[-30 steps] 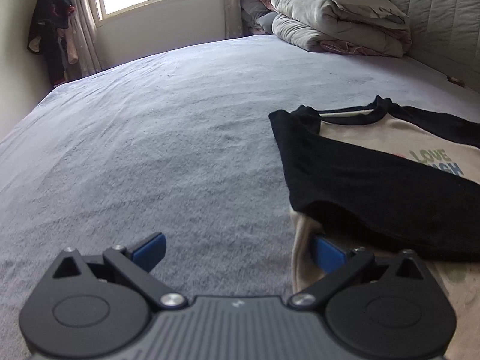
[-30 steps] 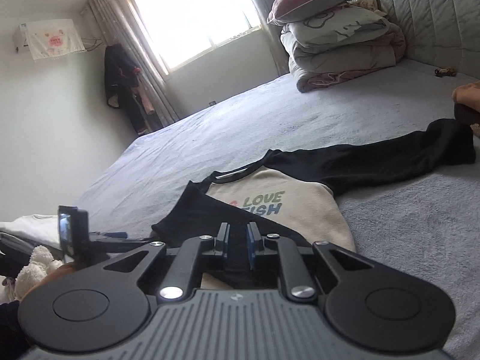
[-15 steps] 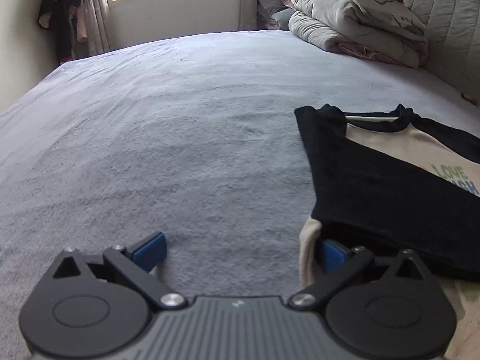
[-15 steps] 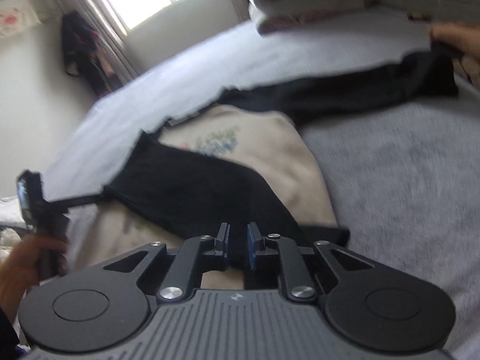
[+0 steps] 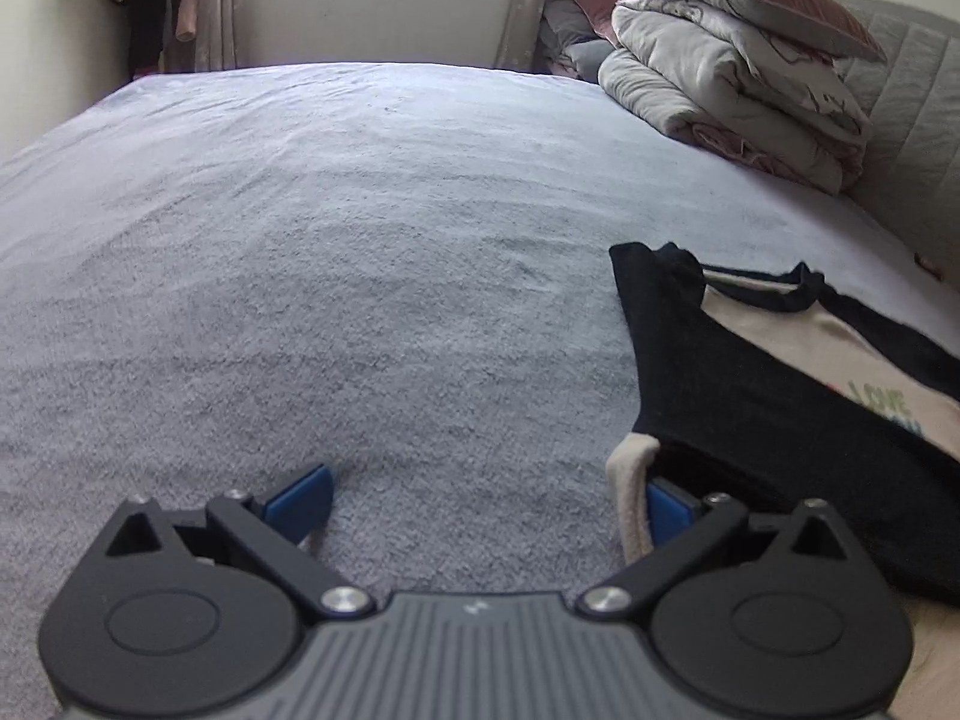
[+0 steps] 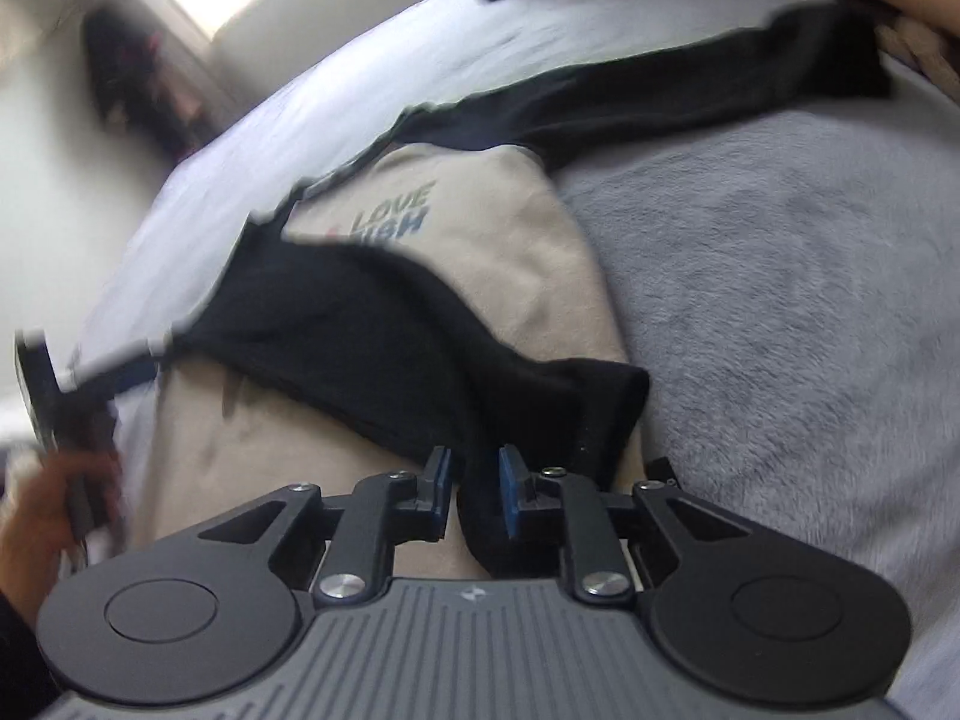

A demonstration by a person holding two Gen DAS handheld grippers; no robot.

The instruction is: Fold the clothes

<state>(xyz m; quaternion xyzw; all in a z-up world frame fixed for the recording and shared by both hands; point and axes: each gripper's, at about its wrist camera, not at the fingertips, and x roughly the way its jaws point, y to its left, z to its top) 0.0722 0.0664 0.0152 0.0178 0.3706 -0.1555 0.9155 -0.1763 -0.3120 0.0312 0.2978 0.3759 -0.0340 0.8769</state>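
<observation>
A wide bed covered in a pale grey, nubbly blanket fills both views, with a stack of folded grey and pink quilts at its far end by the headboard. On the blanket lies the cream-bodied, black-sleeved long-sleeve shirt with "LOVE" printed on the chest: one black sleeve is folded across the chest, the other stretches out flat toward the far right.

The right gripper has its blue pads nearly together on the cuff end of the folded sleeve, gripping the dark fabric. The left gripper is spread wide, its right pad tucked against the shirt's rolled cream edge (nothing is pinched there).

If the right gripper pulls further, the sleeve could drag the body out of square, since the left one only rests beside the edge and pins nothing. The right view is blurred, so finer creases cannot be judged.
</observation>
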